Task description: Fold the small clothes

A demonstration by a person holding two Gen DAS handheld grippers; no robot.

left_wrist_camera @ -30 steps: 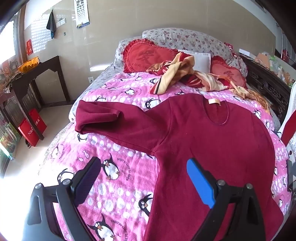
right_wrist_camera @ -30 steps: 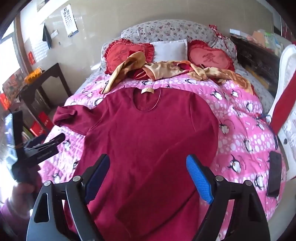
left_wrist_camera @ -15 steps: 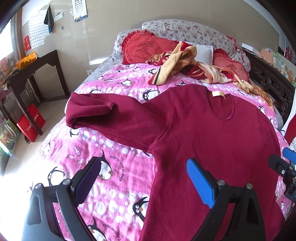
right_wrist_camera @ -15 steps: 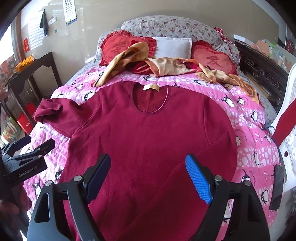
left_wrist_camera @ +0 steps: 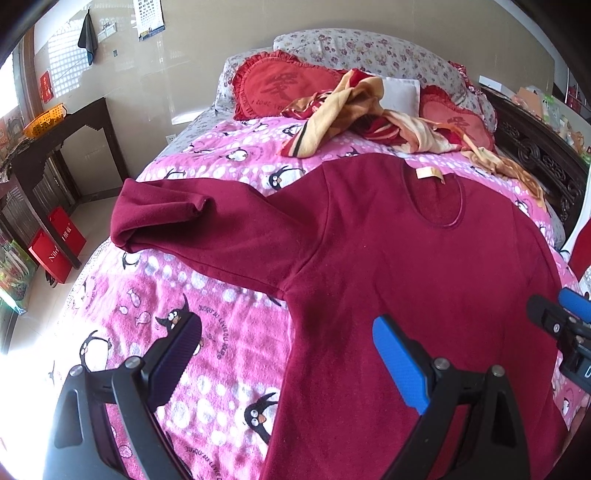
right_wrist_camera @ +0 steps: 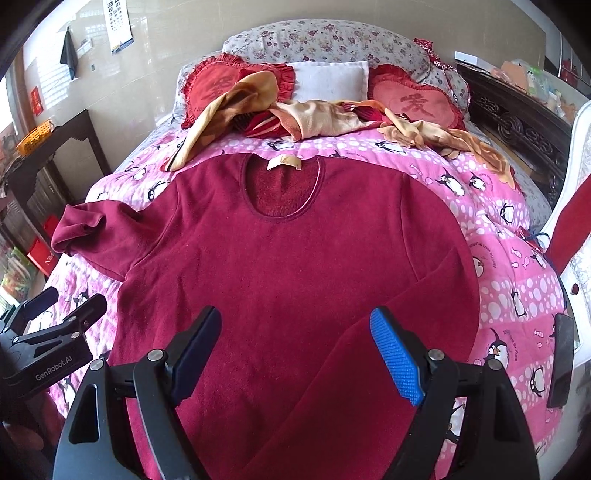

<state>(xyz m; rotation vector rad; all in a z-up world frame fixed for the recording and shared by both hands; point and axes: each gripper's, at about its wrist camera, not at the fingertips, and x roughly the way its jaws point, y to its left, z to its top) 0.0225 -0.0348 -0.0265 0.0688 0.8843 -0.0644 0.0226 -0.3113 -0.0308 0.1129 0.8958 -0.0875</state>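
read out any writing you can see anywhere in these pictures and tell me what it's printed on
"GenRobot.AI": on the body of the left hand-held gripper, seen from the right wrist.
"JUJUQU": part of a curved line on the penguin blanket; the rest is unclear.
A large embroidered Chinese character on each red heart cushion.
Wall chart, neck label and red bags: too small or blurred to read.

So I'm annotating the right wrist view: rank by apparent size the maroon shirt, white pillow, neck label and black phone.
1. Maroon shirt, by far.
2. White pillow.
3. Black phone: close to the pillow, and seen edge-on and nearer, so unsure.
4. Neck label.
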